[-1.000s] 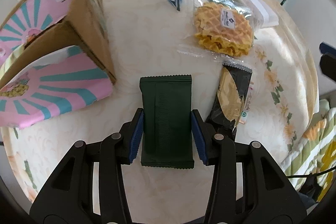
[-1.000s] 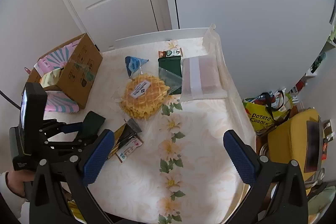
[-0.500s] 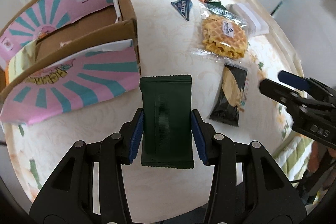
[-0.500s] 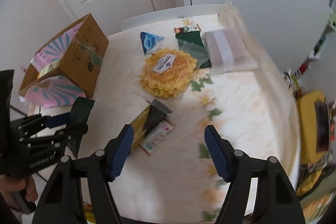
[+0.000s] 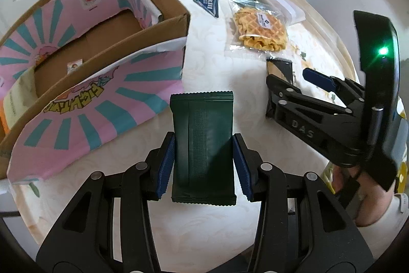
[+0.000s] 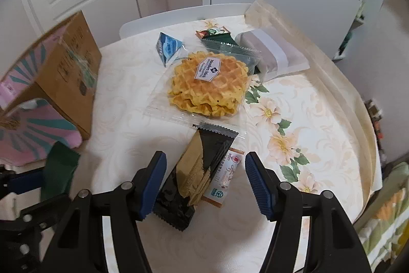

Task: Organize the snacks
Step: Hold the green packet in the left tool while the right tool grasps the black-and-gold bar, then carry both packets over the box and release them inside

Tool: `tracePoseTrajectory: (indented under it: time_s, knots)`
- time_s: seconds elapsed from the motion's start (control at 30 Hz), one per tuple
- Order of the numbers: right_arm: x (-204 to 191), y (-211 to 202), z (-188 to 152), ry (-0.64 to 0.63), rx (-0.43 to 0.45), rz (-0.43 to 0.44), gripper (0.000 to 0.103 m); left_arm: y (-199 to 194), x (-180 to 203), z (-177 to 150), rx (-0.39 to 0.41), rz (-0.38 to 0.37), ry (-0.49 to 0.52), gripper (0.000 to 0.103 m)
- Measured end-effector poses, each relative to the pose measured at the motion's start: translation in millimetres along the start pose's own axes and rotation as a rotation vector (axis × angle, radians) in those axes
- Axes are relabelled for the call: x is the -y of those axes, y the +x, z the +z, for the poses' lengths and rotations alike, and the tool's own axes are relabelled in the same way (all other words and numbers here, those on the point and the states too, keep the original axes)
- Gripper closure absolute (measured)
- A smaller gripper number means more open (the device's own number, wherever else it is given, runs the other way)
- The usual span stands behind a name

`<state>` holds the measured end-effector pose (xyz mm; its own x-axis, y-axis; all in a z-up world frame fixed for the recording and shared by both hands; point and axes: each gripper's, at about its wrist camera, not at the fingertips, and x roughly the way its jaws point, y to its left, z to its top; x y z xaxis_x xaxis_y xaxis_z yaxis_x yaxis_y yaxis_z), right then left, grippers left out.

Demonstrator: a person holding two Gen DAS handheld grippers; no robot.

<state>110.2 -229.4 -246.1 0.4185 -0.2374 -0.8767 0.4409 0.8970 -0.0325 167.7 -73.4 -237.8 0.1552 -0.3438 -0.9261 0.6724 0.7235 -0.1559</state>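
Observation:
My left gripper [image 5: 203, 165] is shut on a dark green snack packet [image 5: 203, 140], held above the table just right of the box's pink and teal front flap. The open cardboard box [image 5: 163, 24] stands at the left, its brown inside showing. My right gripper [image 6: 205, 181] hangs low over a black and gold packet [image 6: 194, 170]. Its jaws are closing with that packet between them, and the pads stand clear of it on both sides. In the left wrist view the right gripper [image 5: 294, 82] covers most of the black packet [image 5: 278, 68].
A bag of waffles [image 6: 209, 83] lies mid-table, with a blue triangular packet [image 6: 167, 47], green packets [image 6: 230, 47] and a white-banded pouch [image 6: 273, 53] behind it. A small white stick packet [image 6: 227, 175] lies against the black one. The round table's edge curves at the right.
My left gripper carried the green packet toward the box, whose inside now shows. My right gripper came down over the black packet and its jaws narrowed.

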Motion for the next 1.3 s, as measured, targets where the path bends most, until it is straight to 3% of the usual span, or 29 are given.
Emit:
tracePoseTrajectory:
  time_s: [0.17,0.27,0.43,0.83,1.3]
  knots:
    - [-15,3,-5,-0.038,0.036,-0.070,0.044,0,-9,1,-0.003,-0.005,0.014,0.062]
    - [-23,9,-7,-0.065,0.039,-0.101,0.057,0,-10,2,-0.004,-0.005,0.021,0.062]
    - [-28,11,-11,-0.087,0.063,-0.130,0.064,0,-9,4,-0.010,-0.007,0.035,0.062]
    - [-14,6,-9,-0.029,0.074,-0.055,0.072,-4,-4,11,0.005,-0.002,0.041,0.062]
    - [7,-32,-3,-0.032,0.089,0.058,0.073,-37,7,10,0.075,0.023,-0.060,0.062]
